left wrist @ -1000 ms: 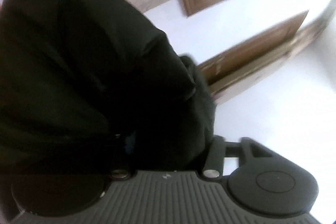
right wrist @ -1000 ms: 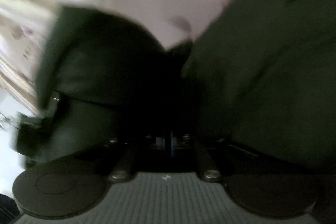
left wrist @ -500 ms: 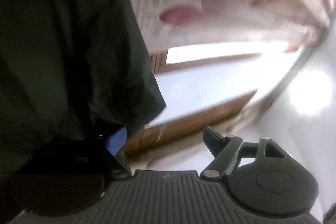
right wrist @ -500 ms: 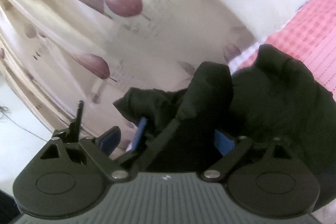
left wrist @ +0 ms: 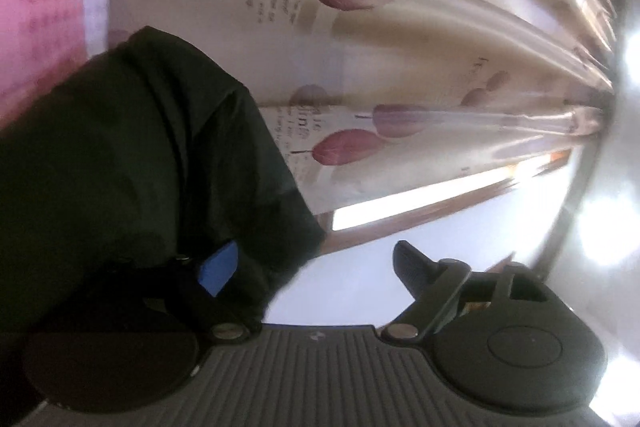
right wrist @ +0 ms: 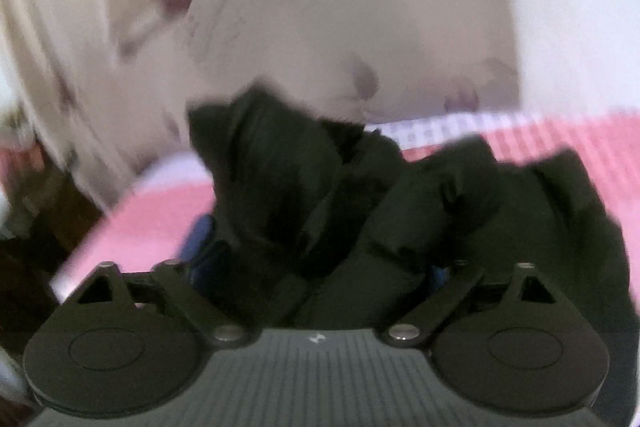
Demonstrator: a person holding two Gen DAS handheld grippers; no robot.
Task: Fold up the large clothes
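1. Across the left side of the left wrist view, the dark garment (left wrist: 132, 163) hangs in a bulky mass, draped over the left finger of the left gripper (left wrist: 316, 267).
2. Left gripper: fingers stand wide apart. The blue pad (left wrist: 218, 269) of the left finger shows at the cloth's edge; the right finger (left wrist: 412, 263) stands free against a white wall, touching nothing. Cloth lies on one finger only and is not pinched.
3. Behind the garment in this view: a cream curtain (left wrist: 400, 67) printed with purple-red leaves and script, a strip of pink checked bedcover (left wrist: 40, 7) at top left, and a brown wooden frame (left wrist: 400, 227) below the curtain.
4. Right wrist view is motion-blurred. The same garment (right wrist: 400, 207) is heaped on the pink checked bedcover (right wrist: 160, 211) and fills the space between the fingers of the right gripper (right wrist: 316, 267).
5. Right gripper: linkages are spread, so the fingers stand wide. Blue padding (right wrist: 200, 247) shows at the left finger; the right fingertip is buried in cloth. Whether the fabric is gripped cannot be told.
6. Curtain (right wrist: 320, 7) fills the upper part of the right wrist view.
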